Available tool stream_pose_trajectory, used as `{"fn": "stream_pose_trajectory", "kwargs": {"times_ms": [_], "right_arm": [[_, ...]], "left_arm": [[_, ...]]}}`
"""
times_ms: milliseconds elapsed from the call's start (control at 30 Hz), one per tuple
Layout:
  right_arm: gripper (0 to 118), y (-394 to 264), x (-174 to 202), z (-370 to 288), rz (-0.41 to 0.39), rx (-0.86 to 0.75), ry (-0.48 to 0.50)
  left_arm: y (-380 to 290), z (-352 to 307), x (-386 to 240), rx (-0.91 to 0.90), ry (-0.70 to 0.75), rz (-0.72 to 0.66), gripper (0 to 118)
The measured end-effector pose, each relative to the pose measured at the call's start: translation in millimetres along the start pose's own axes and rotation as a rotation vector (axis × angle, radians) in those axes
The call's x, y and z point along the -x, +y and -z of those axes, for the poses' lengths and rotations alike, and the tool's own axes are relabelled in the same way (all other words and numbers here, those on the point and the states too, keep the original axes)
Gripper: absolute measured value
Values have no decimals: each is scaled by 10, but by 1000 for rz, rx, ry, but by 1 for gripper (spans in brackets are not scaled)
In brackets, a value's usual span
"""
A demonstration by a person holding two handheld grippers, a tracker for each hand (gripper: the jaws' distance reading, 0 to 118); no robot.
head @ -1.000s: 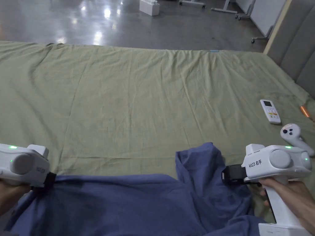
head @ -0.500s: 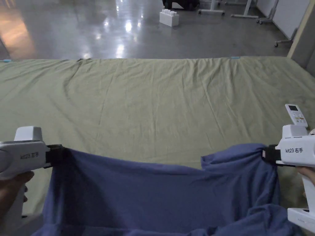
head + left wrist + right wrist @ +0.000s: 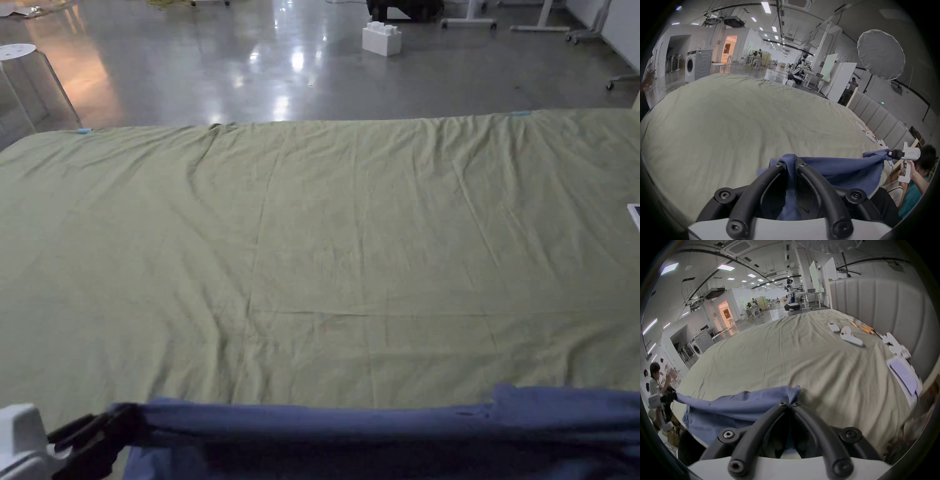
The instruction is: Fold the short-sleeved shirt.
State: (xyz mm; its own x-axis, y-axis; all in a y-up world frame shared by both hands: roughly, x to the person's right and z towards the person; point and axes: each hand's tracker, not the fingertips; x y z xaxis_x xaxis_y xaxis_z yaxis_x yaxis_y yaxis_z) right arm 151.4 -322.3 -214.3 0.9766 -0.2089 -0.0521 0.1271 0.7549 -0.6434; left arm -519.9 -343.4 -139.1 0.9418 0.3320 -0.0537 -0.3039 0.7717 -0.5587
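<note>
Both tongs [image 3: 790,164] [image 3: 788,404] level, wide apart, clamping taut shirt [image 3: 375,425]

A robotics lab hall: humanoid robot [image 3: 791,295], washing machine [image 3: 696,65], polished concrete floor [image 3: 250,62].

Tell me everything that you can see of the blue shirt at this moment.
The shirt is blue, of thin, soft-looking cloth with small creases. It is held up, stretched wide between the two tongs: the left tongs are shut on a bunched corner, and the right tongs are shut on the opposite corner. Its top edge runs nearly straight and taut, and the rest hangs down at the near edge of the green sheet.
</note>
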Motion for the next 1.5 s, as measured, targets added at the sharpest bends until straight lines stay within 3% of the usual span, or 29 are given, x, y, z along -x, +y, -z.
{"fn": "stream_pose_trajectory", "kwargs": {"times_ms": [167,400,433,467,533,567,600,667,767,833,900,1033,1200,1233,1267,1333,1400,1467,1500], "right_arm": [[0,-406,-3,-66,31,35,-14],[0,-599,42,155,-27,113,-29],[2,-652,69,145,-52,103,-38],[20,-666,83,170,-67,104,-42],[82,-687,79,167,-75,131,-82],[95,-704,50,120,-79,125,-108],[97,-698,18,38,-70,109,-100],[94,-646,-37,-233,7,31,-101],[94,-503,68,-690,16,-125,-84],[94,-457,73,-943,67,-228,12],[94,-358,268,-1168,69,-320,48],[94,-156,798,-1522,-59,-471,84],[94,4,1434,-1797,-254,-620,114],[94,19,1513,-1818,-282,-632,123],[94,18,1572,-1812,-259,-608,120],[85,9,1690,-1807,-277,-626,112],[63,1,1780,-1806,-303,-631,113],[24,-15,1836,-1801,-324,-621,117],[16,-30,1855,-1792,-337,-613,126]], "left_arm": [[-424,-240,-23,35,8,-54,9],[-676,-53,275,91,40,-93,10],[-709,-16,301,99,45,-88,21],[-743,9,314,104,62,-86,41],[-734,17,366,111,119,-84,87],[-729,-45,327,115,142,-83,96],[-712,-146,328,104,146,-99,99],[-585,-388,279,11,128,-69,99],[-415,-810,-39,-66,197,71,99],[-298,-1125,-402,-190,231,210,99],[-171,-1383,-724,-331,249,254,99],[66,-1747,-1308,-512,238,324,100],[217,-1983,-1784,-610,167,367,99],[243,-2015,-1848,-624,161,376,98],[223,-2050,-1909,-660,157,389,96],[160,-2086,-2020,-743,191,403,85],[147,-2071,-2053,-725,189,441,68],[128,-2071,-2109,-714,181,476,34],[146,-2057,-2128,-700,179,488,15]]}}
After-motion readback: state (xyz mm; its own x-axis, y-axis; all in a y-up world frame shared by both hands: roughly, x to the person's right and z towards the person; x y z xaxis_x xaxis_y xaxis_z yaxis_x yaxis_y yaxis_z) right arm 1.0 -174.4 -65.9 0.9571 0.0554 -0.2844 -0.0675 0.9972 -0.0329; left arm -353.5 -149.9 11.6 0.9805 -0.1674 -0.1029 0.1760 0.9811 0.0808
